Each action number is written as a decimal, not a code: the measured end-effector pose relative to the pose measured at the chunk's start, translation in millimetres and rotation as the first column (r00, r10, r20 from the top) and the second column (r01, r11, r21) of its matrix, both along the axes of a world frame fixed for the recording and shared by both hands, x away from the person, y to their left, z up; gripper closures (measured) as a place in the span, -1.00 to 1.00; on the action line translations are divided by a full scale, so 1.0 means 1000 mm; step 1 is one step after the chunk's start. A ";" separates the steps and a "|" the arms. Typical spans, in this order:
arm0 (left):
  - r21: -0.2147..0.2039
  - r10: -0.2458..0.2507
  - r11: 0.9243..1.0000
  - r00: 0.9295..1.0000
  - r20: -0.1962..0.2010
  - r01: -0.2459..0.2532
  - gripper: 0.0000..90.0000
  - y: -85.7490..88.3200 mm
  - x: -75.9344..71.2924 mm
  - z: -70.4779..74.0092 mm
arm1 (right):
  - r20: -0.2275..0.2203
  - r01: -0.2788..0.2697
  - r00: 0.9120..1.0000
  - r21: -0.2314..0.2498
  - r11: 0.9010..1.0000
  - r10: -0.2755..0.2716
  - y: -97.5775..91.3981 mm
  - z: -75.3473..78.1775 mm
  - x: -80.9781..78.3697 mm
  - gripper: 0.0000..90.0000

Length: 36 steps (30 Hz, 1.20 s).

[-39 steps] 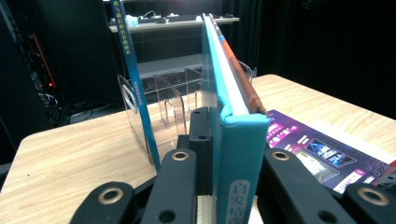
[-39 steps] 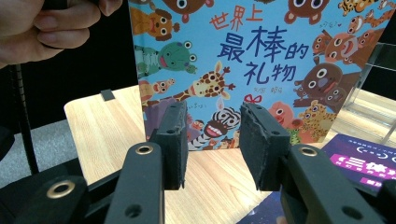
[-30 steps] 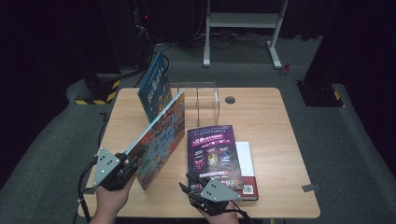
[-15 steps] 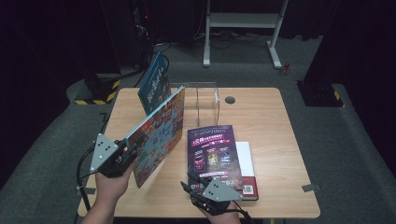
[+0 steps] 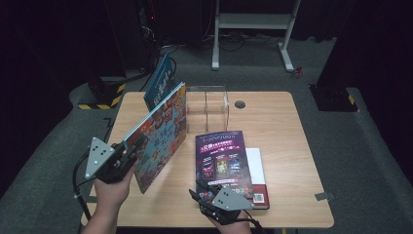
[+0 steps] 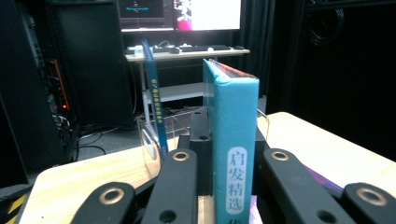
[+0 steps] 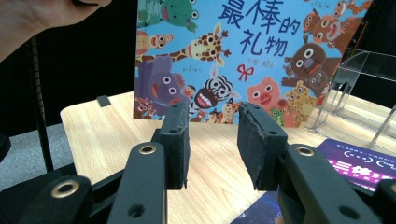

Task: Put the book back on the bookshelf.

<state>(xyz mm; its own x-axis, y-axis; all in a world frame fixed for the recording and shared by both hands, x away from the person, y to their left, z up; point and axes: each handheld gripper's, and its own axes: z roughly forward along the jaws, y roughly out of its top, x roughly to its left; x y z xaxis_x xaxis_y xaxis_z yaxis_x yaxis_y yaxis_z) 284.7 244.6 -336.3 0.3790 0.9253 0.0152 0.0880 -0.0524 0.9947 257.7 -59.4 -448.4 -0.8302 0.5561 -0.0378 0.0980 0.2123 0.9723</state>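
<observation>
My left gripper [image 5: 130, 152] is shut on the spine edge of a colourful animal picture book [image 5: 163, 134], which it holds tilted above the left side of the wooden table [image 5: 282, 122]. In the left gripper view the teal spine [image 6: 232, 102] stands upright between the black jaws of the left gripper [image 6: 229, 157]. My right gripper [image 5: 204, 197] rests at the near table edge, by the lower end of a purple book [image 5: 224, 156]. In the right gripper view the right gripper [image 7: 212, 135] is open, nothing between its pads, with the picture book's cover [image 7: 243, 56] beyond.
A clear acrylic book rack [image 5: 207, 102] stands at the back middle of the table, with a blue book [image 5: 159, 84] upright at its left end. The purple book lies on a white book [image 5: 256, 163]. A round cable hole [image 5: 239, 104] sits behind the rack.
My left hand has risen a little with the picture book, so the book's lower edge is farther off the table. The right gripper has stayed in place.
</observation>
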 end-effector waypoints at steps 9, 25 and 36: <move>-0.002 0.043 0.999 0.999 0.010 -0.043 0.80 0.000 0.010 -0.001 | -0.005 0.004 1.000 0.000 1.000 -0.004 0.000 0.000 0.001 0.42; -0.005 0.084 0.996 0.996 0.026 -0.083 0.81 -0.019 0.037 -0.004 | -0.002 0.012 1.000 0.007 1.000 -0.012 -0.004 0.001 0.002 0.43; 0.006 0.116 0.993 0.993 0.029 -0.116 0.80 -0.030 0.057 -0.009 | 0.002 0.020 1.000 0.011 1.000 -0.020 -0.008 0.002 0.004 0.43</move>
<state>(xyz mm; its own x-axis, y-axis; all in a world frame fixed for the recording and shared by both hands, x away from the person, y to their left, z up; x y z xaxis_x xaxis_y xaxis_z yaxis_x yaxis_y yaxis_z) 342.0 214.1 -345.3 0.2686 0.9627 0.0322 0.0655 -0.0516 0.9965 261.3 -67.9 -446.5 -0.8190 0.5728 -0.0333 0.0997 0.1992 0.9749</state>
